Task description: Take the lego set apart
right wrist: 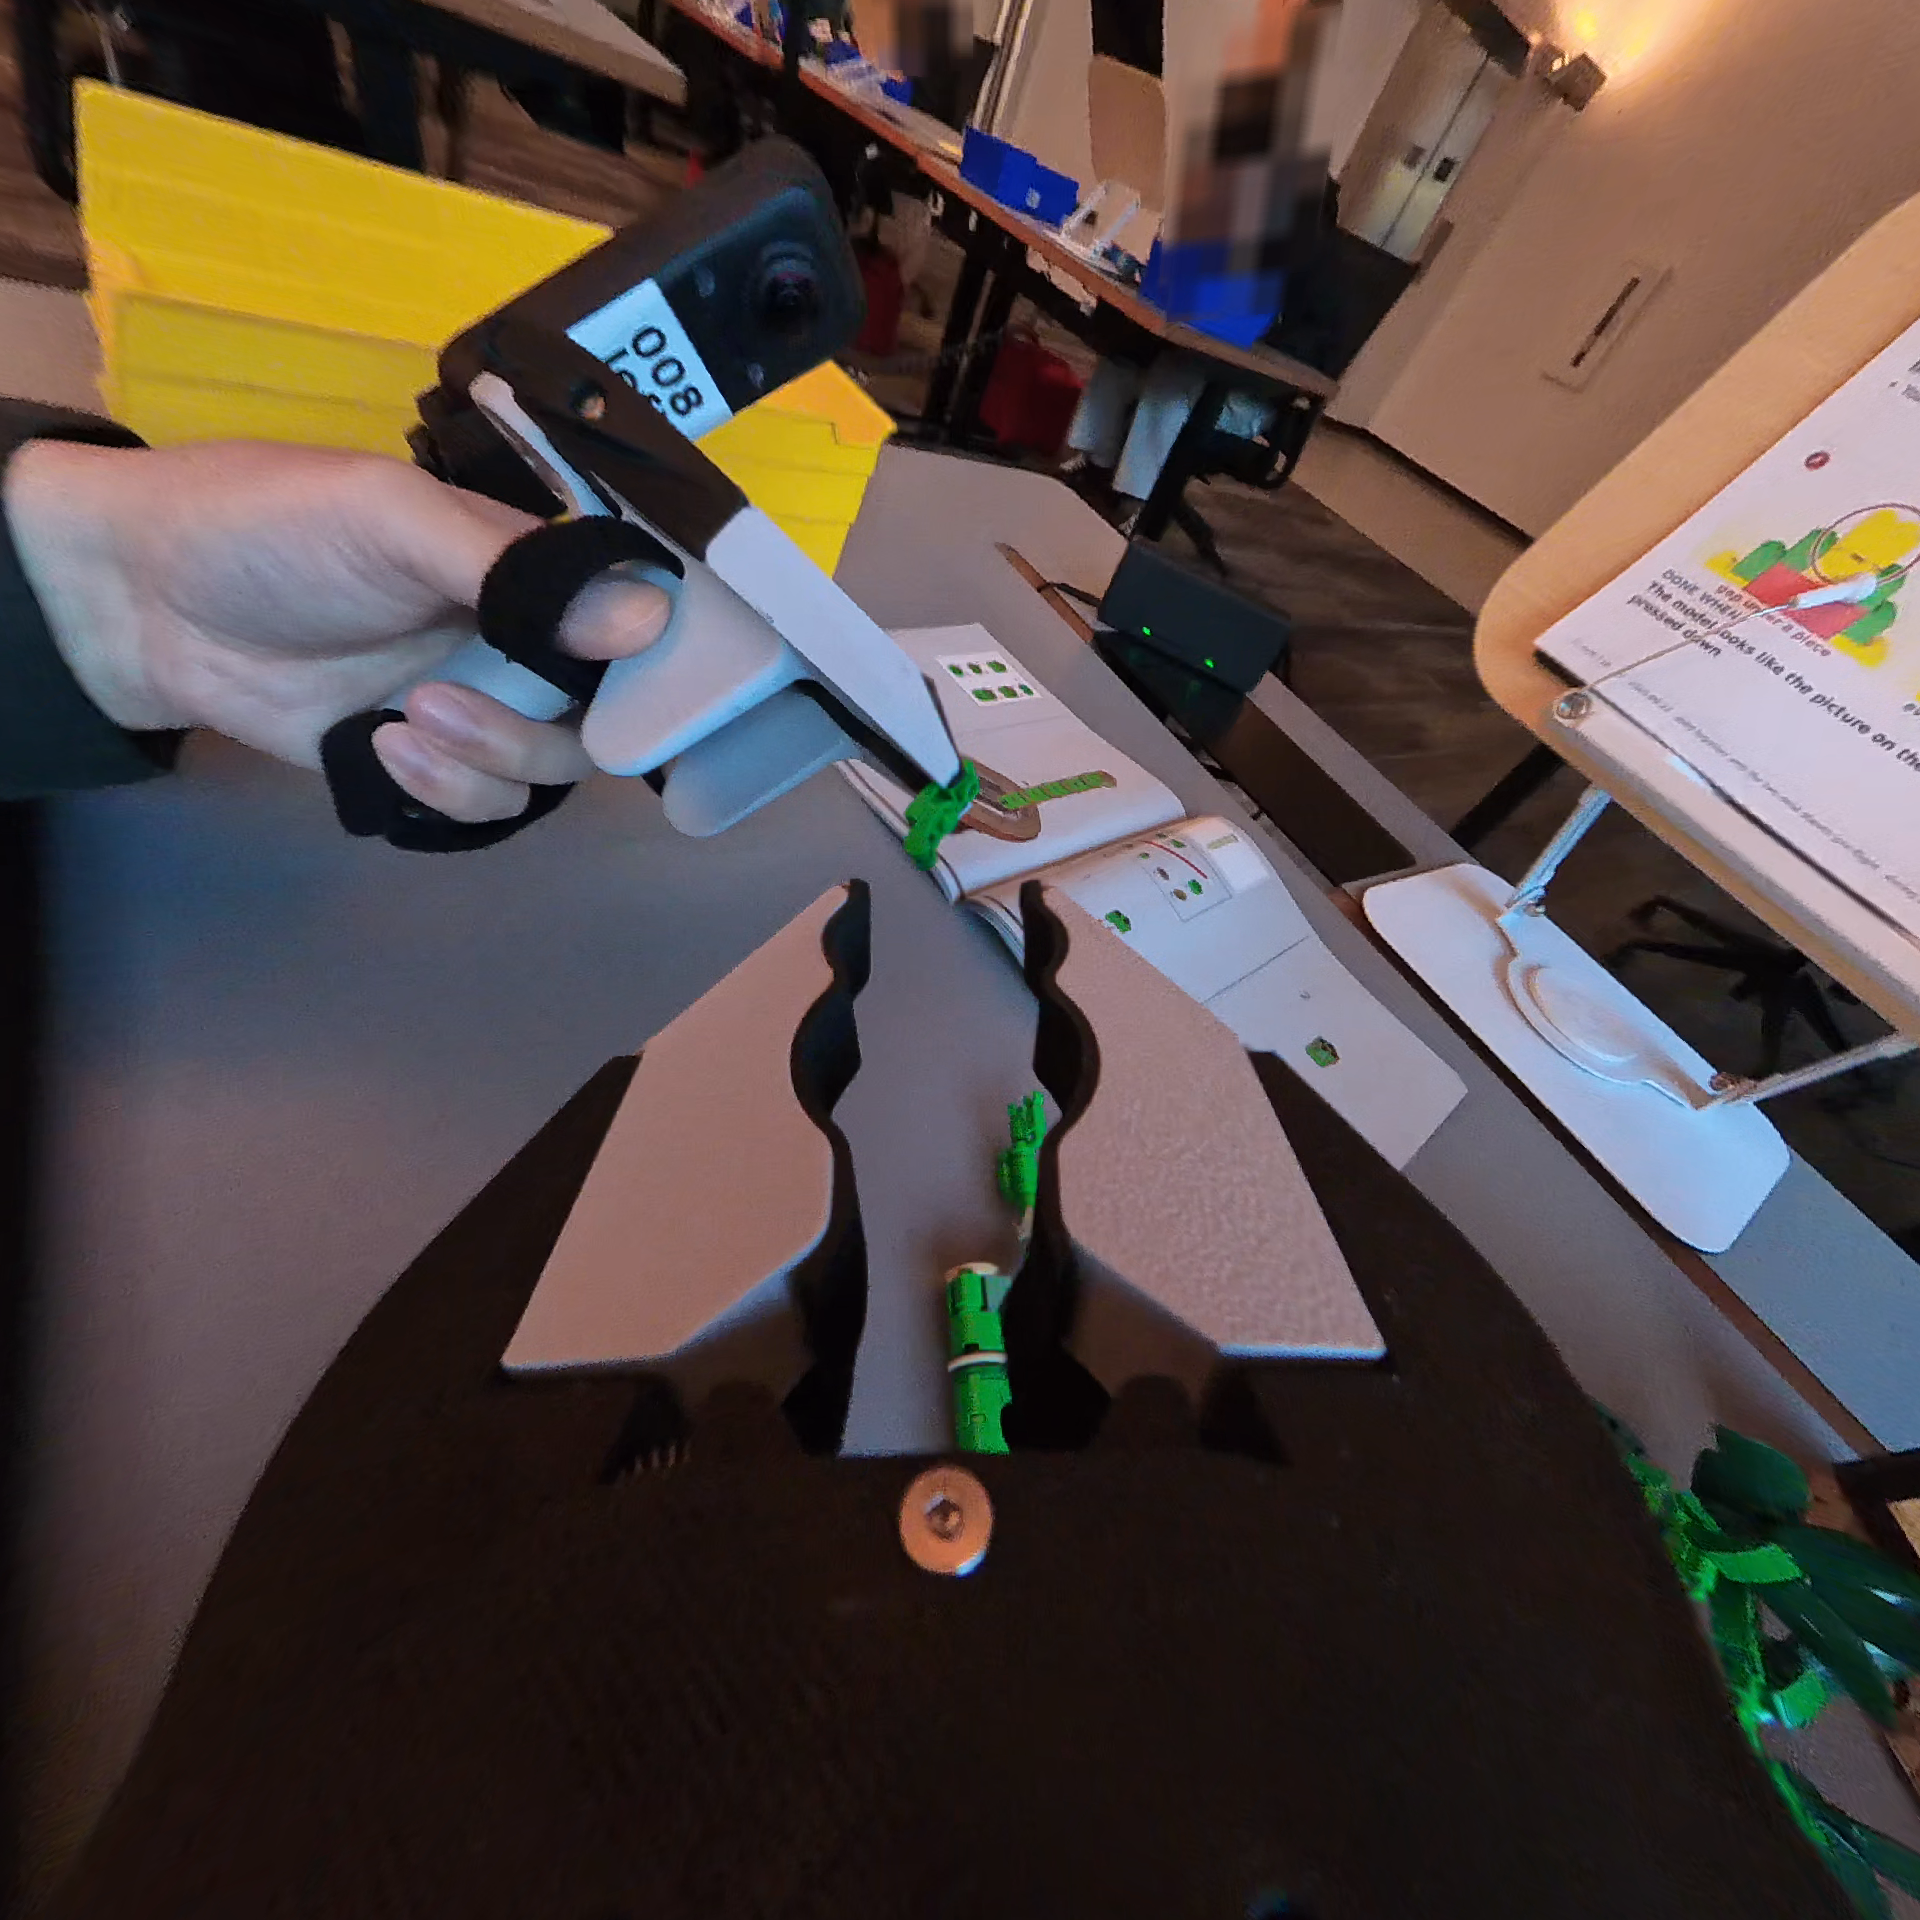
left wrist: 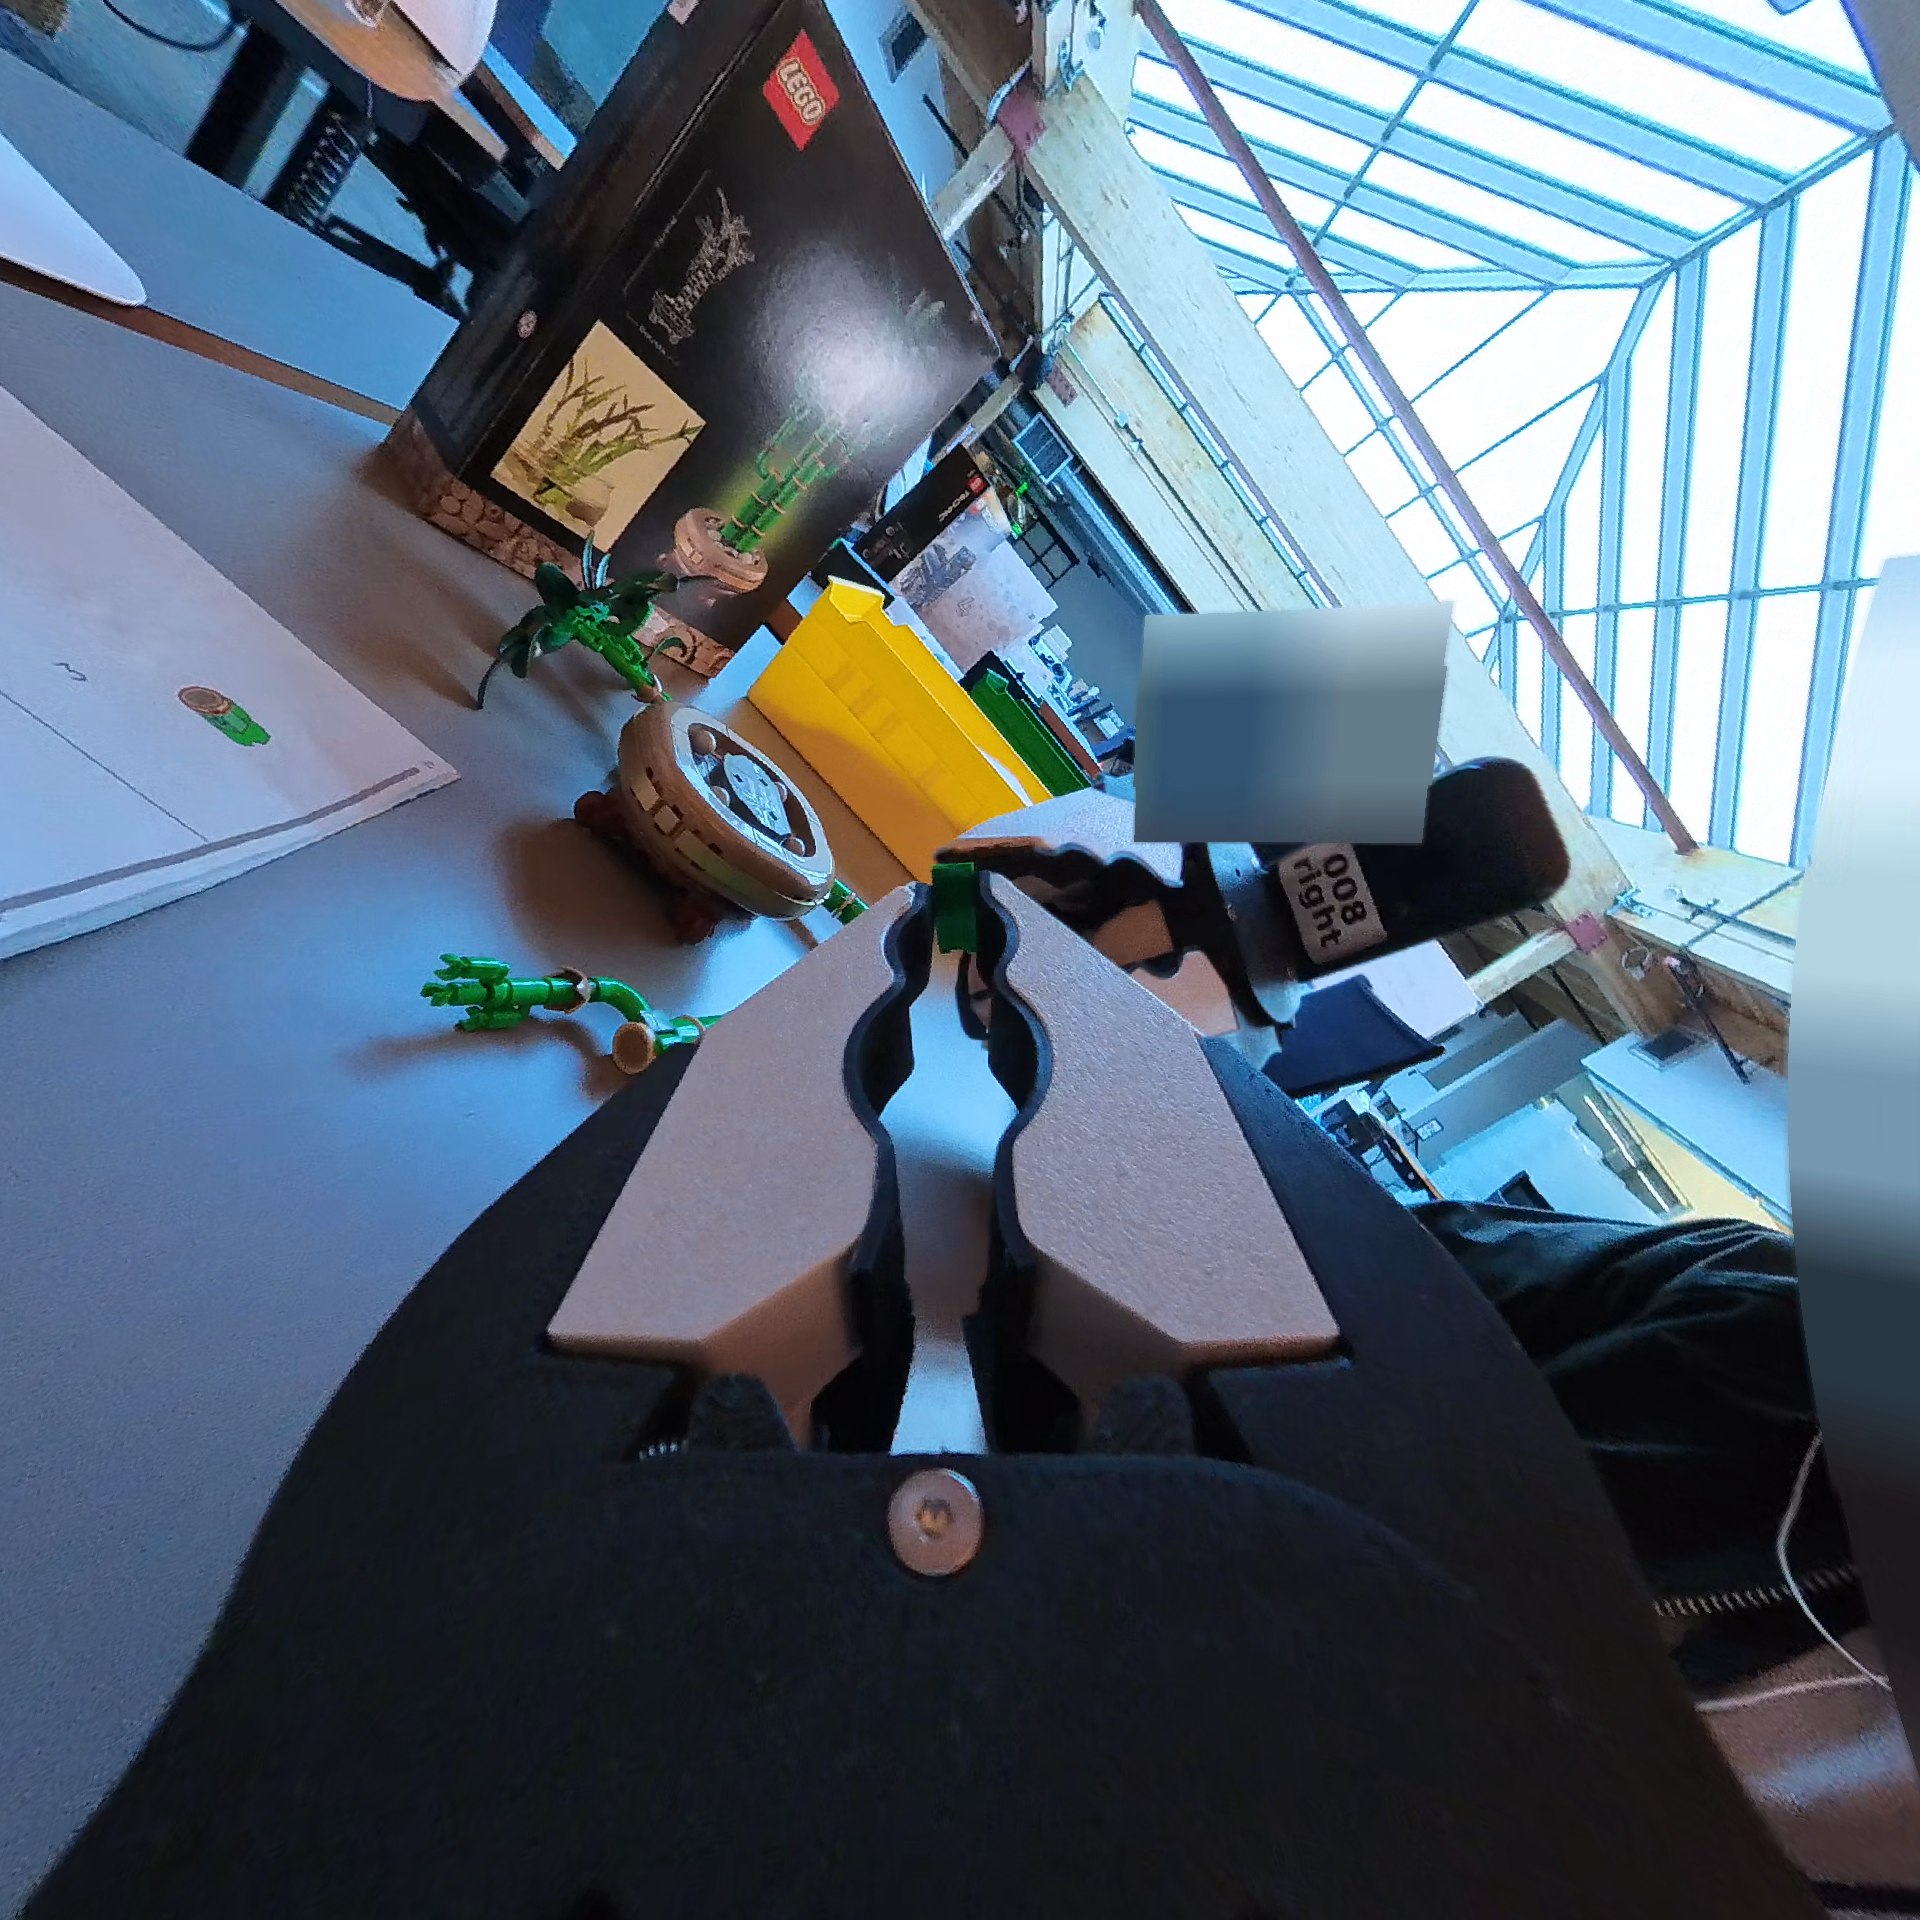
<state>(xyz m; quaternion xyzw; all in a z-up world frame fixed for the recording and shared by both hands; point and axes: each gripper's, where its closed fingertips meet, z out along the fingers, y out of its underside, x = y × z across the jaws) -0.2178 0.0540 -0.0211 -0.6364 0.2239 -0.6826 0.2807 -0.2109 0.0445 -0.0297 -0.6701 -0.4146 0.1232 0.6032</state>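
My left gripper [left wrist: 952, 885] is shut on a small green lego piece [left wrist: 956, 920] pinched at its fingertips. In the right wrist view, a hand holds this gripper [right wrist: 951, 781] above the table with the green piece [right wrist: 935, 818] at its tip. My right gripper [right wrist: 945, 914] is open and empty, just short of that piece. It also shows in the left wrist view [left wrist: 1023, 868], close behind the piece. A green bamboo stalk [right wrist: 979, 1351] lies on the table, seen between the right fingers. The tan lego pot [left wrist: 727, 810] lies tilted on the table.
A leafy bamboo part [left wrist: 592, 613] and a bent stalk [left wrist: 540, 997] lie near the pot. The lego box [left wrist: 707, 343] and a yellow bin [left wrist: 883, 707] stand behind. An open booklet [right wrist: 1091, 831], a sheet stand [right wrist: 1590, 1049] and leafy pieces [right wrist: 1787, 1590] are also on the grey table [right wrist: 312, 1039]. Both grippers' tips are close together, under 4 cm apart. It is some 12 cm from my right tips to the green bamboo stalk [right wrist: 979, 1351].
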